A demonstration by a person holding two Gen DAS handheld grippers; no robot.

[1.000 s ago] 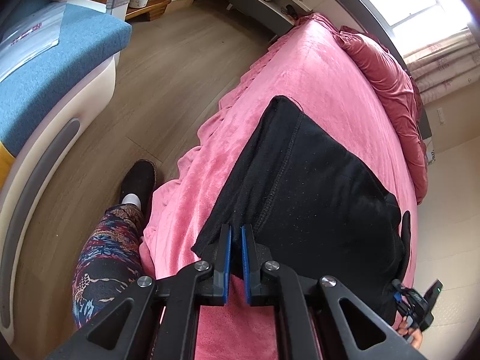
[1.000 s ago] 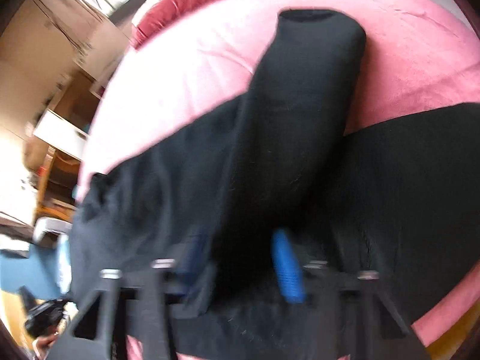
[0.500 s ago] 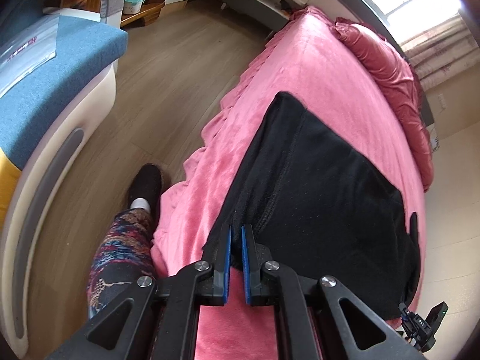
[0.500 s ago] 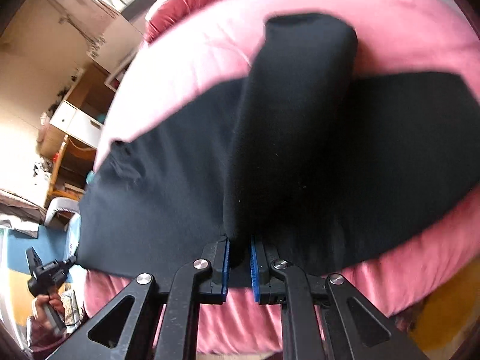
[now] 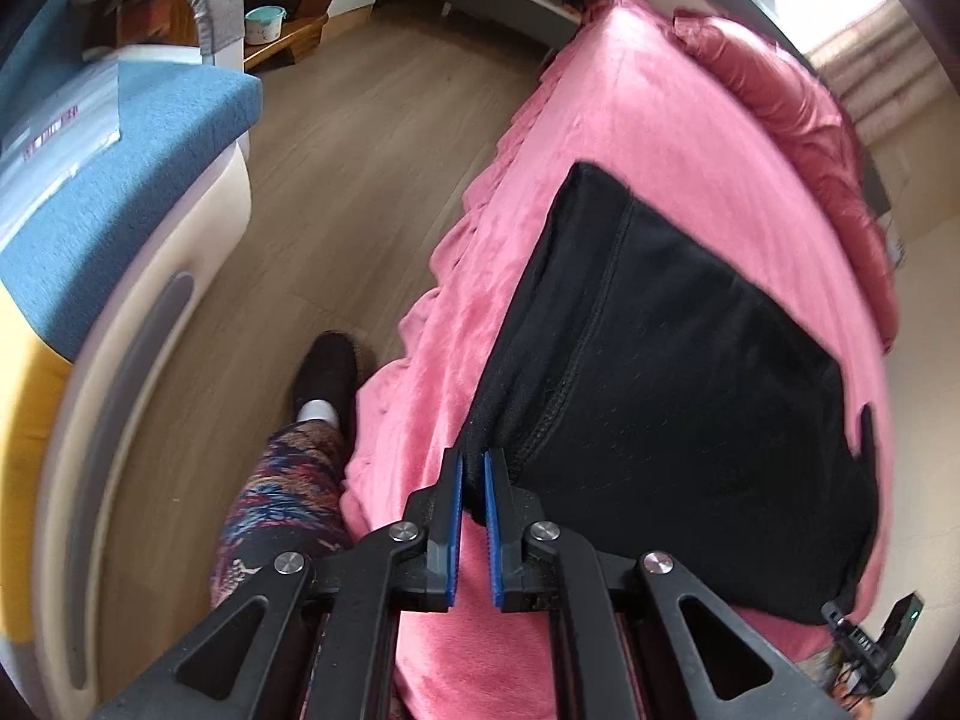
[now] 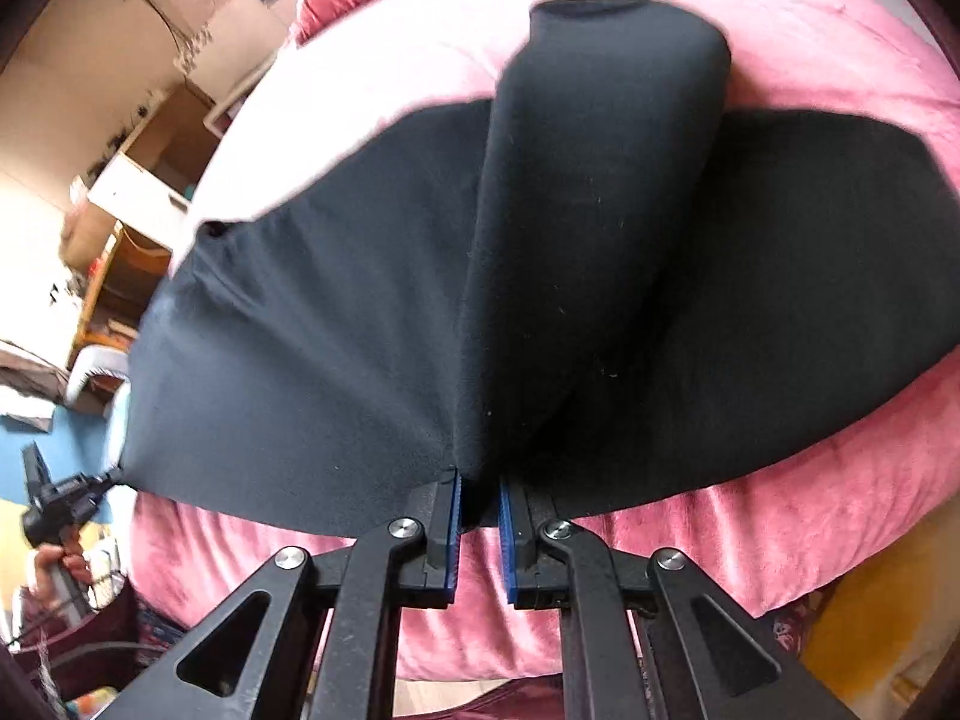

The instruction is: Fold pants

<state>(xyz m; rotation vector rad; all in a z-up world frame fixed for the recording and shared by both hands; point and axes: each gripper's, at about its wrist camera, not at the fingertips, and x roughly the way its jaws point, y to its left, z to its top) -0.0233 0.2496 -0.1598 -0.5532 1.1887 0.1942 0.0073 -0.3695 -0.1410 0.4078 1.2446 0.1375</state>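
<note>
Black pants lie spread on a pink bed. My left gripper is shut on the near corner of the pants at the seam edge. In the right wrist view the pants stretch across the bed, with a raised fold of fabric running up the middle. My right gripper is shut on the near end of that fold. The left gripper shows at the far left there, holding the pants' other corner. The right gripper shows at the lower right of the left wrist view.
A person's patterned leg and dark slipper stand on the wood floor beside the bed. A blue-topped seat is at left. Red pillows lie at the head of the bed. Shelves stand against the wall.
Both grippers have pulled back toward the bed's near edge with the pants. The fabric now lies flatter and more taut. The right gripper closed on the fold.
</note>
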